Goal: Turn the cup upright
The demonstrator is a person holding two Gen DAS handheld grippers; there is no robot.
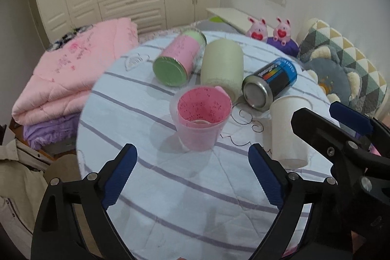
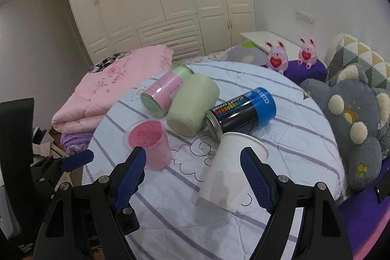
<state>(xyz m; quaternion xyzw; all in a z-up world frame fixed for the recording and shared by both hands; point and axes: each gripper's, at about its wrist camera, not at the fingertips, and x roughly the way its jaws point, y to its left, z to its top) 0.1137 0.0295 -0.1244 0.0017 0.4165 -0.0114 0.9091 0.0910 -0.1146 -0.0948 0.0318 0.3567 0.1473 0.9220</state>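
Pink cup point(image 1: 200, 117), white cup point(image 2: 231, 167), perhaps lilac-striped cloth point(image 1: 170, 187).

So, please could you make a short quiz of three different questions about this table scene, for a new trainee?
1. True or false: the pink cup stands upright with its mouth up.
2. Which thing lies between the pink-and-green tin and the black-and-blue can? A) cream cylinder B) plush rabbit C) spoon
3. Fill in: the right gripper is open around the ____ paper cup.

Key: 1 true; 2 A; 3 white. The left gripper is open too, holding nothing.
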